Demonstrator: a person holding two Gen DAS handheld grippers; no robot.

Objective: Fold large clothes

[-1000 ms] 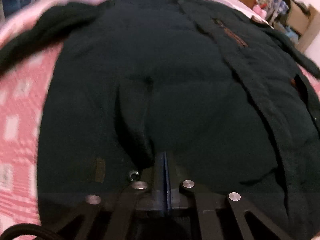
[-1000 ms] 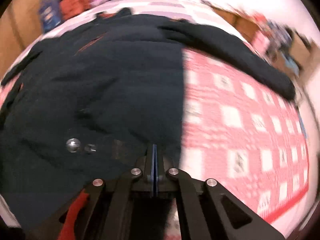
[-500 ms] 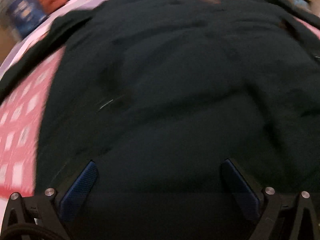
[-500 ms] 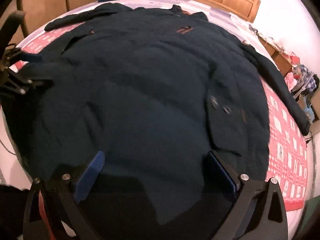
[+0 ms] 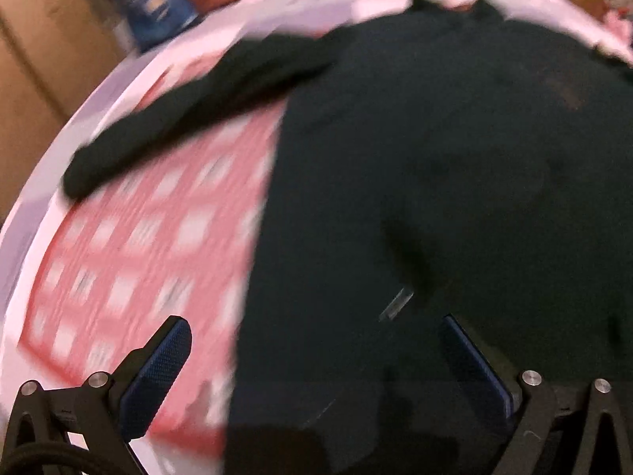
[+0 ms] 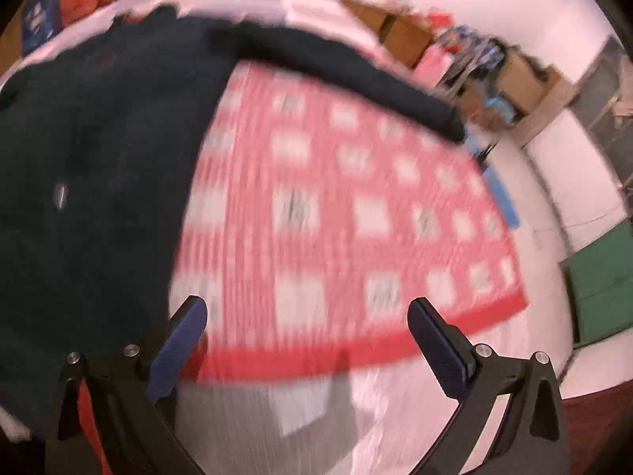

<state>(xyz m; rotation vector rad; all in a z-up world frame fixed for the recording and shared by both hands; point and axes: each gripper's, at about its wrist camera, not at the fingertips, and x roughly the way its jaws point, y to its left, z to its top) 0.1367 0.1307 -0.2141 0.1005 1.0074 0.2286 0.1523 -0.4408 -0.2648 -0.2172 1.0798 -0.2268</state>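
Note:
A large dark green coat [image 5: 455, 198] lies spread flat on a bed with a pink and white checked blanket [image 5: 138, 245]. Its left sleeve [image 5: 178, 118] stretches out to the left. My left gripper [image 5: 316, 340] is open and empty above the coat's lower left edge. In the right wrist view the coat [image 6: 99, 158] fills the left side and its right sleeve [image 6: 344, 75] runs out across the blanket [image 6: 336, 217]. My right gripper [image 6: 304, 324] is open and empty above the blanket, just right of the coat's hem. Both views are blurred.
A blue box [image 5: 158, 4] and orange cloth sit at the head of the bed. Cardboard boxes and clutter [image 6: 494, 75] line the wall to the right. A green cabinet [image 6: 601, 293] stands on the right. A wooden panel [image 5: 35, 79] is on the left.
Both grippers were shut on the coat's hem a second ago, then opened and let go. The left one has swung left, the right one right, out over the blanket.

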